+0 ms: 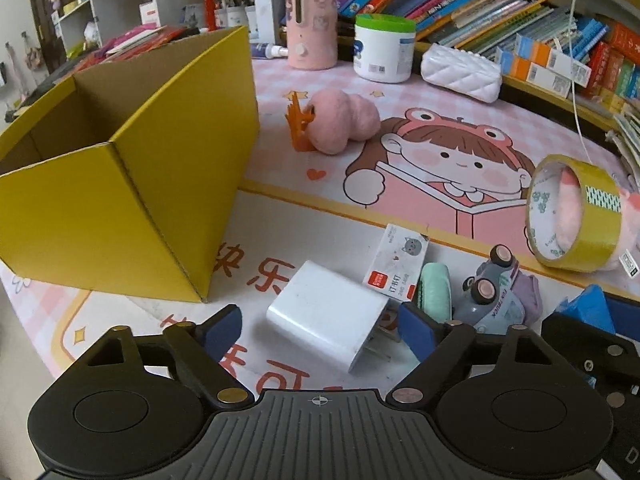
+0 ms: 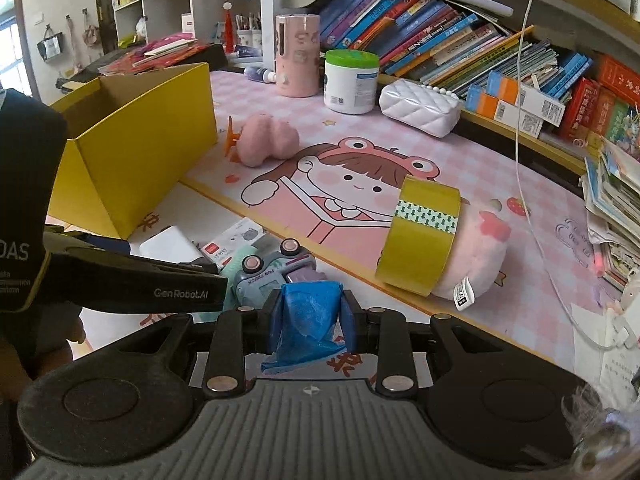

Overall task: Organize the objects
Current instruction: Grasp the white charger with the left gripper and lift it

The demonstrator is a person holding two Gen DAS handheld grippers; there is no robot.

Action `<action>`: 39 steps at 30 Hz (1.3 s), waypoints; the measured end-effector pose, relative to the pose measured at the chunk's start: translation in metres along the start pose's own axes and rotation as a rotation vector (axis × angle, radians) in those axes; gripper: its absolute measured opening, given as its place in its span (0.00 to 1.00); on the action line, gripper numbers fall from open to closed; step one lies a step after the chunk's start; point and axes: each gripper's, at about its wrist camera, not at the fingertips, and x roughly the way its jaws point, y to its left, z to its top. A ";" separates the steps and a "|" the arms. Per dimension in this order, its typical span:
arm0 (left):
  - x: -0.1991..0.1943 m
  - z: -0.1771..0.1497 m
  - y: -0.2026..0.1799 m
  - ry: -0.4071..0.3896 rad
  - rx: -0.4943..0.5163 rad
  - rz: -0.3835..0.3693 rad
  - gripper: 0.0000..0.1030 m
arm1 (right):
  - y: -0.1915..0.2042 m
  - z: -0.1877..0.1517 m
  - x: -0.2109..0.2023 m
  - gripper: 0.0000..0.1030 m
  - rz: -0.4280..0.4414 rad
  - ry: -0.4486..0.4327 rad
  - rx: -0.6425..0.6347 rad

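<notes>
We see the white charger block (image 1: 326, 314), smooth matte plastic with rounded edges and metal prongs, lying on its side on the desk mat (image 1: 420, 80) between the blue pads of the left gripper (image 1: 320, 330); jaws stand wide, pads clear of the block on both sides, no contact visible. The right gripper (image 2: 307, 314) has its jaws narrow, pinched on a crumpled blue plastic wad (image 2: 306, 320), thin and wrinkly film. Just beyond the charger: a small flat staples box (image 1: 396, 262), glossy card with a cat print, a mint-green ribbed oval piece (image 1: 436, 286) beside it, and a grey toy truck (image 1: 490, 292) tipped on its side, hard plastic, pink hubs. Further right, a roll of yellow-brown tape (image 1: 576, 212) stands on edge against a pink plush (image 2: 476, 256), fuzzy, with a tag. To the left, the yellow corrugated cardboard box (image 1: 132, 200), open top, plain brown inside. Behind it, an orange claw clip (image 1: 299, 124) touches a pink fuzzy lobed plush (image 1: 344, 120). At the back: pink cylinder (image 1: 310, 24), white jar with green lid (image 1: 384, 48), quilted white pouch (image 1: 460, 72), slanted books (image 1: 480, 4).
</notes>
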 end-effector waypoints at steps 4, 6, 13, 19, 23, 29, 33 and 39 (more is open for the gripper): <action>0.003 -0.001 -0.003 0.023 0.002 -0.018 0.68 | -0.004 -0.001 0.001 0.27 0.006 0.006 0.009; 0.003 0.001 -0.002 0.034 -0.012 -0.026 0.67 | -0.005 -0.001 0.001 0.27 0.007 0.008 0.013; -0.023 0.005 0.007 -0.024 -0.059 -0.061 0.67 | -0.006 -0.001 -0.001 0.27 -0.001 0.006 0.054; -0.048 0.004 0.024 -0.082 -0.089 -0.071 0.67 | 0.009 0.000 -0.009 0.27 -0.013 -0.010 0.051; -0.060 -0.002 0.039 -0.100 -0.095 -0.084 0.68 | 0.024 0.000 -0.017 0.27 -0.028 -0.019 0.053; -0.081 -0.013 0.070 -0.144 -0.097 -0.102 0.68 | 0.052 0.002 -0.028 0.27 -0.057 -0.035 0.081; -0.092 -0.021 0.102 -0.164 -0.114 -0.098 0.68 | 0.084 0.005 -0.034 0.27 -0.051 -0.043 0.081; -0.106 -0.034 0.148 -0.160 -0.133 -0.089 0.68 | 0.138 0.007 -0.038 0.27 -0.023 -0.034 0.051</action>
